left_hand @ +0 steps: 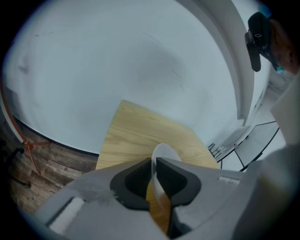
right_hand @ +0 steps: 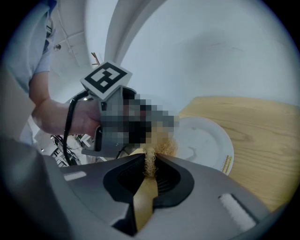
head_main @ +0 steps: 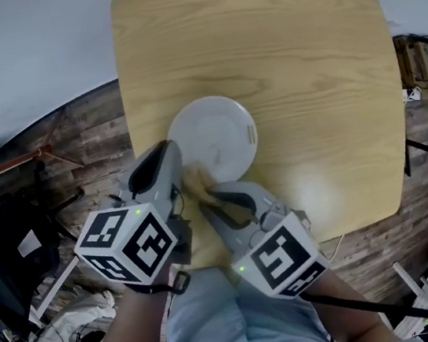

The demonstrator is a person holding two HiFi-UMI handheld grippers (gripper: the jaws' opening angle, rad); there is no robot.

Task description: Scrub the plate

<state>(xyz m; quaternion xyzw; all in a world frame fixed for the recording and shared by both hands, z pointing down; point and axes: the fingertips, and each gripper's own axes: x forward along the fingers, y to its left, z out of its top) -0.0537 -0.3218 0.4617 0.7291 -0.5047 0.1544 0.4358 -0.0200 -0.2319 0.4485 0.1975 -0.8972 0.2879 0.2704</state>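
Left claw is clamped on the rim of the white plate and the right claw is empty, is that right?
Not quite. The right claw isn't empty: the right gripper view shows it shut on a tan fibrous scrubber by the white plate. The left claw is indeed clamped on the plate's rim.
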